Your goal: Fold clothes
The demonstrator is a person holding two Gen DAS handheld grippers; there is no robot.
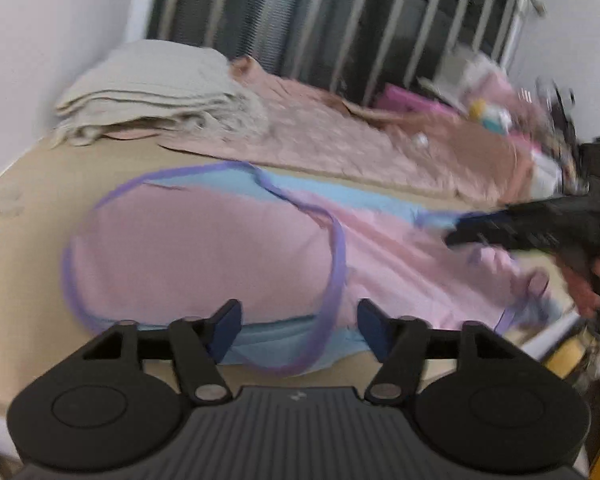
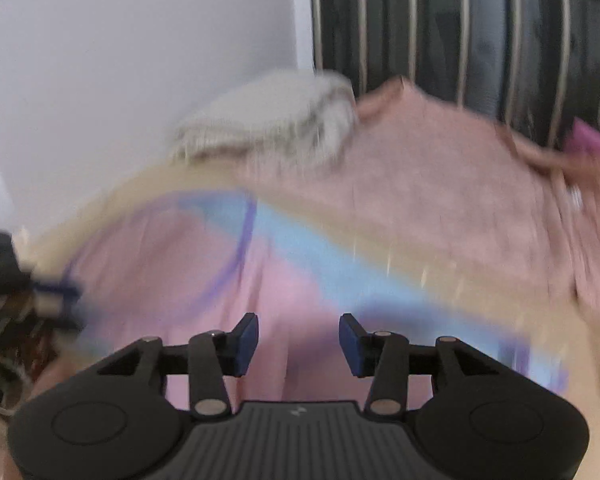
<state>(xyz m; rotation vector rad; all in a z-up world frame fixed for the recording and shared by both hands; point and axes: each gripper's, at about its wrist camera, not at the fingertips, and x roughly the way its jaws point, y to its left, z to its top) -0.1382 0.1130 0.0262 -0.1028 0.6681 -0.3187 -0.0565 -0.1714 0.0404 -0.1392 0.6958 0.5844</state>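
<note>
A pink garment (image 1: 204,256) with light blue panels and purple trim lies spread on the beige bed surface (image 1: 28,216). My left gripper (image 1: 298,330) is open and empty, just above the garment's near blue edge. My right gripper (image 2: 298,344) is open and empty over the pink cloth (image 2: 204,272); that view is blurred. In the left wrist view the right gripper (image 1: 512,228) reaches in from the right over the garment's far blue edge. The left gripper (image 2: 24,300) shows at the left edge of the right wrist view.
A folded grey-beige blanket (image 1: 156,92) sits at the back left by the white wall. A crumpled dusty-pink sheet (image 1: 340,136) lies behind the garment. A barred window (image 1: 340,20) is behind it. Mixed clutter (image 1: 492,112) lies at the back right.
</note>
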